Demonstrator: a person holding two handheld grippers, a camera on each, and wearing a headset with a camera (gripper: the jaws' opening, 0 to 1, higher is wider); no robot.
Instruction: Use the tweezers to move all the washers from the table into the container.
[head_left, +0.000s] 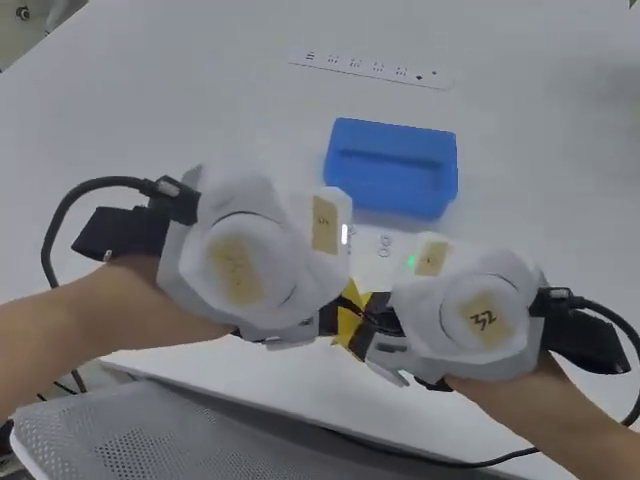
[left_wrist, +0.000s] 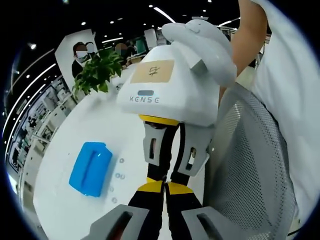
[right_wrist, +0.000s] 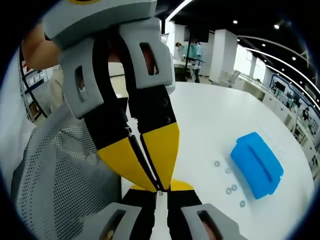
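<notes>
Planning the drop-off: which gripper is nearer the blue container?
Left, narrowly. The left gripper has its housing just off the near-left corner of the container; the right gripper is lower right, nearer the table edge. Their jaws meet tip to tip.

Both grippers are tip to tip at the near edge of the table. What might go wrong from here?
1. The tweezers are thin and pinched only at the left gripper's tips, with the right gripper meeting them tip to tip; a slip could drop them past the table edge onto the mesh surface below.
2. The washers are tiny and lie loose beside the container; a clumsy poke may scatter them.
</notes>
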